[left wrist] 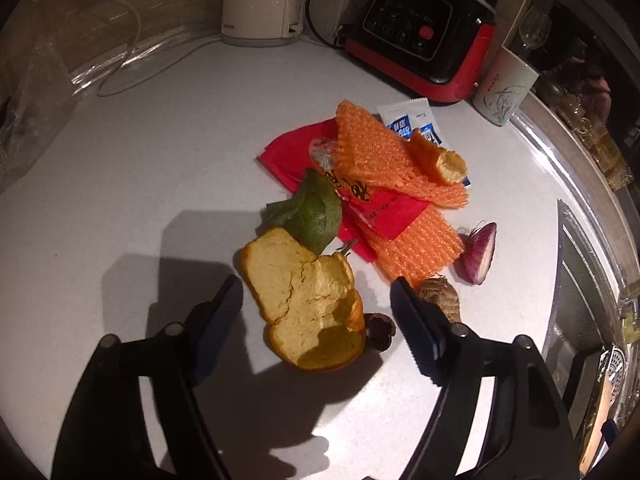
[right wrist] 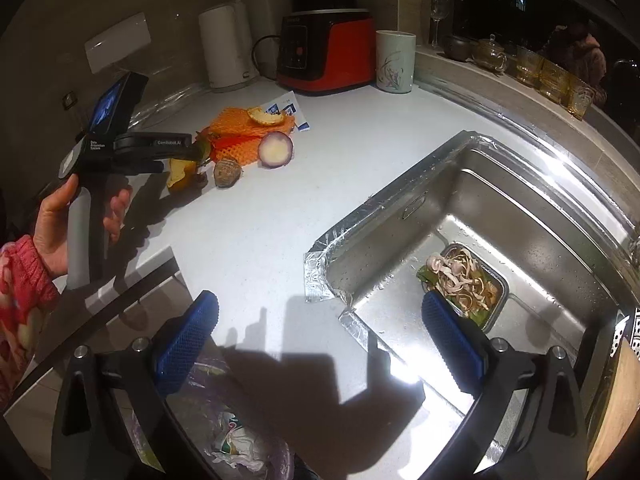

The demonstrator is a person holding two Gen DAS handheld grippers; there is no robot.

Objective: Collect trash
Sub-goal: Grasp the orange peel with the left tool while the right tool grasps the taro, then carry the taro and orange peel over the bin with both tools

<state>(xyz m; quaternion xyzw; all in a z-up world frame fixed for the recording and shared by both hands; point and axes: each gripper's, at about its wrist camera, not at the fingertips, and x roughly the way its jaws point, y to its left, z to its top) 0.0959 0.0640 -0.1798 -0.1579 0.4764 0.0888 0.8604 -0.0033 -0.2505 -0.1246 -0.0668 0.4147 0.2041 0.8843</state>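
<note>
On the white countertop (left wrist: 120, 168), the scraps lie in one heap in front of the red blender base (left wrist: 424, 36). I count two orange foam fruit nets (left wrist: 384, 152), one red printed wrapper (left wrist: 384, 212), one white-and-blue sachet (left wrist: 404, 118) nearest the blender base, two pieces of orange peel, the large one (left wrist: 308, 300) lying pith-up and a small one (left wrist: 444, 160) on top of the nets, one green peel (left wrist: 316, 212), one halved red onion (left wrist: 482, 252), one brown knobbly root (left wrist: 440, 296) and one small dark nut-like shell (left wrist: 380, 330).

The left gripper (left wrist: 316, 292) stands wide apart, its blue pads either side of the large peel, gripping nothing. The right gripper (right wrist: 320, 308) is also spread wide and empty, far from the blender base, near the steel sink (right wrist: 500, 184).

In the sink, one rectangular strainer basket (right wrist: 502, 284) holds shredded peelings and green scraps. Below the counter edge, a clear-lined bin (right wrist: 244, 444) holds crumpled wrappers.
</note>
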